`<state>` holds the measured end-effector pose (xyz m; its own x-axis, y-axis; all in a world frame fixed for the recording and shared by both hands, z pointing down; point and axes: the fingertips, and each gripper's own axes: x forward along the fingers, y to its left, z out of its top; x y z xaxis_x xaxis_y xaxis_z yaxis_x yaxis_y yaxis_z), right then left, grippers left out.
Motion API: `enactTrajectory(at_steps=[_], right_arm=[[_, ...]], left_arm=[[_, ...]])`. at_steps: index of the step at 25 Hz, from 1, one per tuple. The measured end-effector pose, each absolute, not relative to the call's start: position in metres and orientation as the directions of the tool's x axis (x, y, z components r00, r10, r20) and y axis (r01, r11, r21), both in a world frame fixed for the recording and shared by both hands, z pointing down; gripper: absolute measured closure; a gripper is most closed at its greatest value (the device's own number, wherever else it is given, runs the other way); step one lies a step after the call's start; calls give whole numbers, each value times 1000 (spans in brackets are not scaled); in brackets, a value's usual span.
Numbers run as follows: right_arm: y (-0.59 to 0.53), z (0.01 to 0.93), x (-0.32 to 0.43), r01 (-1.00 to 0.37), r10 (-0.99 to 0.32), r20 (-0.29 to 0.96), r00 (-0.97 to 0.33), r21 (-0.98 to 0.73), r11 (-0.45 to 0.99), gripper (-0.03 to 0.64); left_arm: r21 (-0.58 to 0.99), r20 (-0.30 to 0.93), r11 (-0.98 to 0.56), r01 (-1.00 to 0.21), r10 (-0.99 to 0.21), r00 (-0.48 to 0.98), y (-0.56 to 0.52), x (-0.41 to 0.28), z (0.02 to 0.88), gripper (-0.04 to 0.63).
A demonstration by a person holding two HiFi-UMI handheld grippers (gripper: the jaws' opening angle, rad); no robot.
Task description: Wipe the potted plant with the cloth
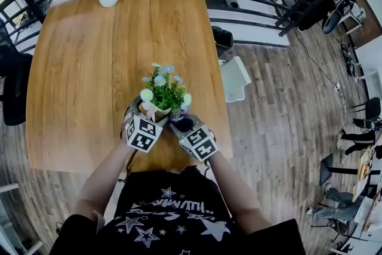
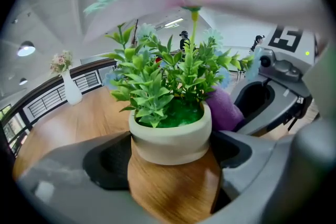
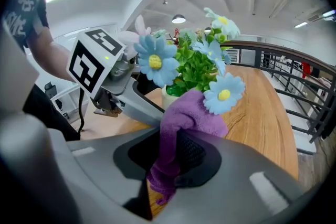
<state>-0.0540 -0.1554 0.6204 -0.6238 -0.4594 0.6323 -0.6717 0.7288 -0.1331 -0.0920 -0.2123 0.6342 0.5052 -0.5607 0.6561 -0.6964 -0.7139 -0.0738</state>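
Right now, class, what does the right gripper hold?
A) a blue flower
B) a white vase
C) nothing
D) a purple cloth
D: the right gripper is shut on the purple cloth, close beside the potted plant.

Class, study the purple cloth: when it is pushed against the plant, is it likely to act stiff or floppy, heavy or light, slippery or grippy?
Probably floppy: the cloth bunches and droops where the right claw pinches it. Likely light, since a small pinch carries it all. Its fuzzy pile should grip rather than slip.
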Motion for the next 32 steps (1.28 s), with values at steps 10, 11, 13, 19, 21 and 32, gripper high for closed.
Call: enactTrajectory(at_steps=[10,11,13,19,21,32], right_arm=[[-162,620,-42,-708,-504,631,-590,-104,699,537],[-161,620,-43,-706,-504,629,-591,-101,701,537],[-160,620,-46,-700,-502,627,-596,-98,708,537],[-148,616,-56,-665,-457,644,-613,-109,739,537],[-146,616,-60,-650,-447,639,-626,-110,752,537],[-142,616,-57,-630,-435,638,-636,-104,770,537]], left_arm=[[-132,665,-691,-711,-593,454,-198,-100,633,172],[-132,665,-686,-715,-597,450,-198,-100,632,172],[-132,663,-675,-726,-604,441,-198,-99,631,172],[-133,659,-645,-752,-625,419,-199,-99,629,173],[-134,660,-639,-758,-628,413,-200,-98,629,174],[-170,671,-623,-764,-641,373,-196,-97,632,181]])
